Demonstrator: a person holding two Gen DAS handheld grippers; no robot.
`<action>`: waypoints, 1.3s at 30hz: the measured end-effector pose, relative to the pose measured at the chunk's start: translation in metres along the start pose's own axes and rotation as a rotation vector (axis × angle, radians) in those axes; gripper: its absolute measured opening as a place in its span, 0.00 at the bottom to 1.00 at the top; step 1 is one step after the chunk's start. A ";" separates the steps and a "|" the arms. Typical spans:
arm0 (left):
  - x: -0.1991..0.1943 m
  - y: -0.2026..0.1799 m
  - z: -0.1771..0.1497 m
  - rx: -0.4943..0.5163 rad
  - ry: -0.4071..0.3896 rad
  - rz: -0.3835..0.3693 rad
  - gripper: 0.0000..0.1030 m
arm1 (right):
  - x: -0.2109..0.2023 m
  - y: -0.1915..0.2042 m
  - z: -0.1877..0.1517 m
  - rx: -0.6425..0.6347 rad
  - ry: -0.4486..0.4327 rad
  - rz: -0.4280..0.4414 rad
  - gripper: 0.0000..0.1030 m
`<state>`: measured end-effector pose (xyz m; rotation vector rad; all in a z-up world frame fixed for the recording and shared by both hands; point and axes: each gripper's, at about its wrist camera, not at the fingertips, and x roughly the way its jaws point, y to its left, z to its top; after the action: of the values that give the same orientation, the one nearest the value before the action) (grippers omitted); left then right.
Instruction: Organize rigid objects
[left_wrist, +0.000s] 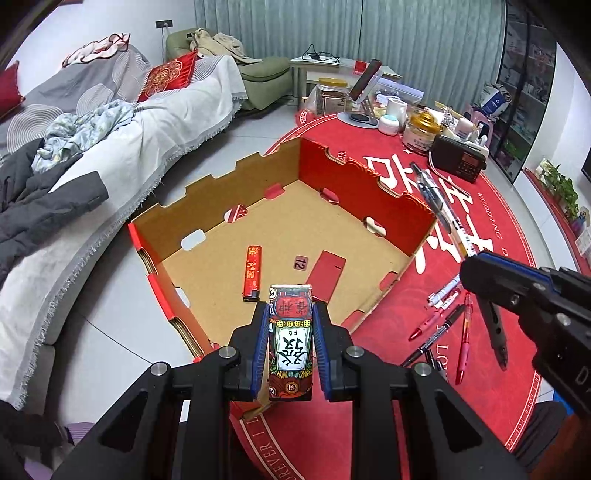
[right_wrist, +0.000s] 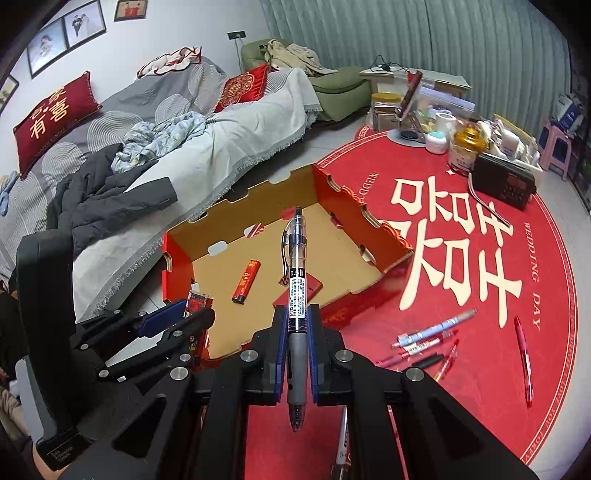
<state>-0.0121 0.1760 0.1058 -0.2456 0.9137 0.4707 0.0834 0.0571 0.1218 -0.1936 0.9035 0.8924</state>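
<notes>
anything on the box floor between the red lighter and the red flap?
Just a small "12" label between the red lighter and the red flap; otherwise bare cardboard. Left wrist view shows it.

Beyond my left gripper (left_wrist: 290, 325), its fingers cover both long edges of the card box (left_wrist: 290, 339) and the cardboard tray's (left_wrist: 391, 212) near wall. In my right gripper (right_wrist: 297, 328), the blue pads hide the gel pen's (right_wrist: 296, 280) grip sides. Right of it, the loose pens (right_wrist: 424, 338) carry labels too small to read.
</notes>
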 end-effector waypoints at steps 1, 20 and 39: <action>0.001 0.002 0.001 -0.002 0.000 0.000 0.24 | 0.002 0.001 0.001 -0.002 0.002 0.001 0.11; 0.035 0.021 0.017 -0.029 0.063 0.004 0.24 | 0.042 0.005 0.027 -0.020 0.037 -0.003 0.11; 0.079 0.045 0.025 -0.087 0.158 0.006 0.24 | 0.086 0.007 0.046 -0.035 0.099 -0.023 0.11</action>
<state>0.0245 0.2473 0.0566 -0.3634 1.0495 0.5025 0.1314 0.1352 0.0873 -0.2795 0.9763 0.8841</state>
